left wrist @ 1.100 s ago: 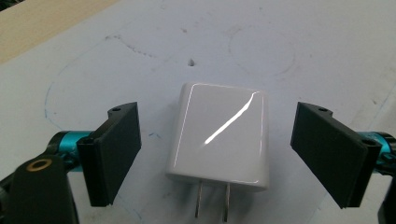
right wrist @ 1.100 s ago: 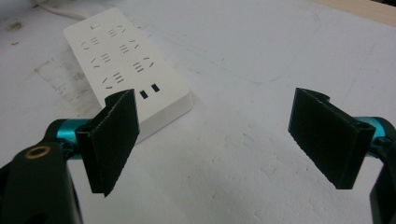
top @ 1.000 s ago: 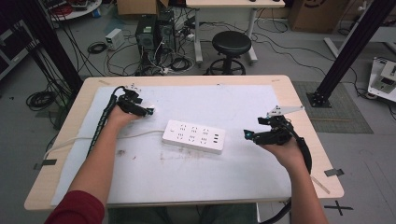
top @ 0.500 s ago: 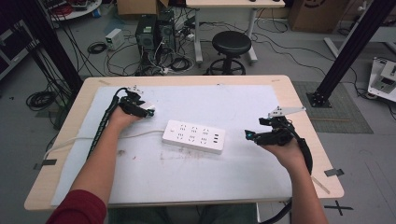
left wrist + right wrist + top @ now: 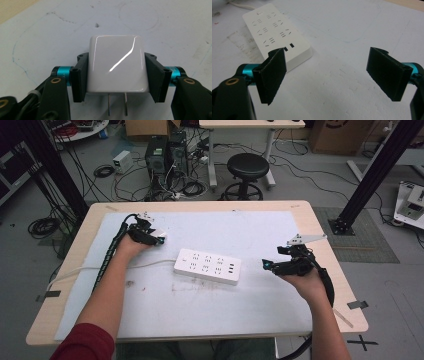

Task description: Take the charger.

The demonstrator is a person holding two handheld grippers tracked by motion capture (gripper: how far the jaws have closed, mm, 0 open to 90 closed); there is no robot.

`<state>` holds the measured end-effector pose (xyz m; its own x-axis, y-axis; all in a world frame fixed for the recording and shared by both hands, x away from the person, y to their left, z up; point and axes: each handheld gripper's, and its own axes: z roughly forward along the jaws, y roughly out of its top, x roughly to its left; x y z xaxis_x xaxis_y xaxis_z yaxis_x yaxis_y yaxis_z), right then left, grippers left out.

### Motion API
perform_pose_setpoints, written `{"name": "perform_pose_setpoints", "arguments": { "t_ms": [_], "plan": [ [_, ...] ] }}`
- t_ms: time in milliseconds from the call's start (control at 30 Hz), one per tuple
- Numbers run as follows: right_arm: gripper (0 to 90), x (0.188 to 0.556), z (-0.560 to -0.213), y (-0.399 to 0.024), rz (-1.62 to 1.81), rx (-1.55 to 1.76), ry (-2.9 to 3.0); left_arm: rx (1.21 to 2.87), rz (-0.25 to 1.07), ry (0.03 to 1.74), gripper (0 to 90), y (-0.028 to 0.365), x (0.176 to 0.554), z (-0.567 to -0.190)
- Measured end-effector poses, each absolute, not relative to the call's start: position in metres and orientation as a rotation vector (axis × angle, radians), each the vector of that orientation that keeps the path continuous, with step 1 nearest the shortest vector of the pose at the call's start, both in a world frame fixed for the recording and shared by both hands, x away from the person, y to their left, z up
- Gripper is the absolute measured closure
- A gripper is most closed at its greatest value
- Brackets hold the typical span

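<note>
Fingers [image 5: 80,75] of the left gripper [image 5: 116,72] pinch a white charger [image 5: 116,66] by its sides, prongs toward the camera, at about ten o'clock on the counter [image 5: 310,220]. Nothing has shifted over the past second. The right gripper [image 5: 332,72], fingers spread and empty, waits at three o'clock beside the power strip [image 5: 207,266]. Plugging in looks likely next.

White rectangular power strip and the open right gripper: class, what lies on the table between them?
Nothing: in the high view, bare white mat separates the white rectangular power strip from the right gripper.
</note>
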<state>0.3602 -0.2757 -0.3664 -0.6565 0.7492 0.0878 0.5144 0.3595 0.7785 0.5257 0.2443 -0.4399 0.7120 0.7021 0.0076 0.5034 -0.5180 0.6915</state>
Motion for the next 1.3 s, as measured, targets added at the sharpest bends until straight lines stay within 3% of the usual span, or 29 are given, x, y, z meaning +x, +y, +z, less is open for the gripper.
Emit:
{"name": "perform_pose_setpoints", "arguments": {
  "t_ms": [300, 700, 967, 1300],
  "plan": [
    [16.7, 0.36, -0.362, -0.274, 1.198, 1.116, 2.336, 2.215, 0.434, 0.859, 42.5, 0.245, 0.508, -0.406],
    [16.7, 0.351, -0.35, -0.268, 1.232, 1.062, 2.342, 2.147, 0.5, 0.733, 42.6, 0.247, 0.427, -0.326],
    [16.7, 0.352, -0.338, -0.269, 1.263, 1.023, 2.338, 2.135, 0.485, 0.66, 42.5, 0.247, 0.395, -0.312],
    [16.7, 0.362, -0.338, -0.27, 1.255, 1.038, 2.356, 2.142, 0.429, 0.568, 42.5, 0.241, 0.374, -0.321]
  ]
}}
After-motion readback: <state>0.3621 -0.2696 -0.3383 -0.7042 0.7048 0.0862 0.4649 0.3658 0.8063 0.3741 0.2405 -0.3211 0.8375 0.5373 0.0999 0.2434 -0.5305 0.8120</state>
